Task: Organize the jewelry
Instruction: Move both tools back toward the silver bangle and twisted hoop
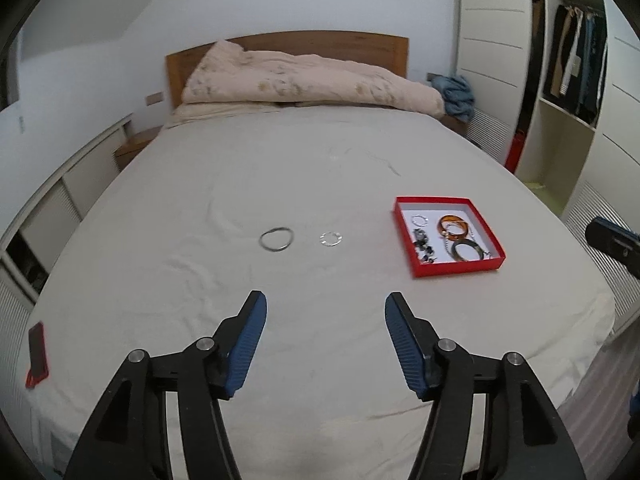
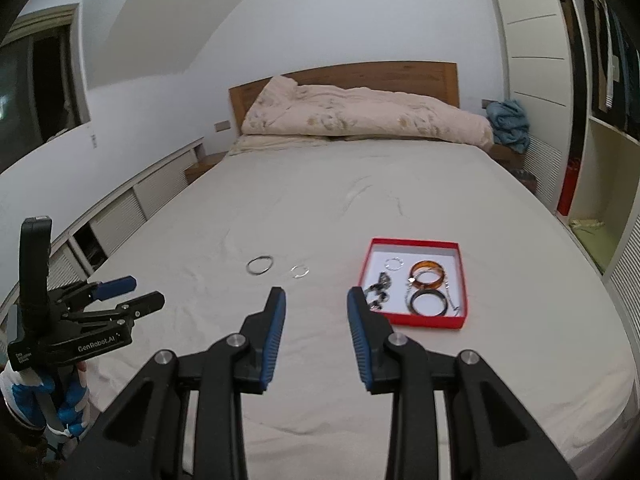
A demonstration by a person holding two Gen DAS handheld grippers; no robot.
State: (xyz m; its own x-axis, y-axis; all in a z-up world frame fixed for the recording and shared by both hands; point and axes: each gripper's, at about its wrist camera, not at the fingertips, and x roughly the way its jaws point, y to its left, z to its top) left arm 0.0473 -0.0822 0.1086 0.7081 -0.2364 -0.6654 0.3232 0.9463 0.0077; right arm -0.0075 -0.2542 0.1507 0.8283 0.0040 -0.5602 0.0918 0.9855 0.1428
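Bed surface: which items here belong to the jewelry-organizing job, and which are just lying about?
Part of the job:
- red box, holding an amber bangle, a dark bangle, a small ring and dark beads
- metal bangle loose on the sheet
- thin silver hoop beside it

Lying about:
- rolled duvet at the headboard
- red phone at the bed's edge
- blue cloth

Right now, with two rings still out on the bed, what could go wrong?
1. The thin ring is pale on the pale sheet; the left gripper might pinch cloth instead.
2. The sheet is wrinkled near the bigger ring, so it could slide away when nudged.
3. The red box is already crowded, so a dropped ring might tangle with the chains.
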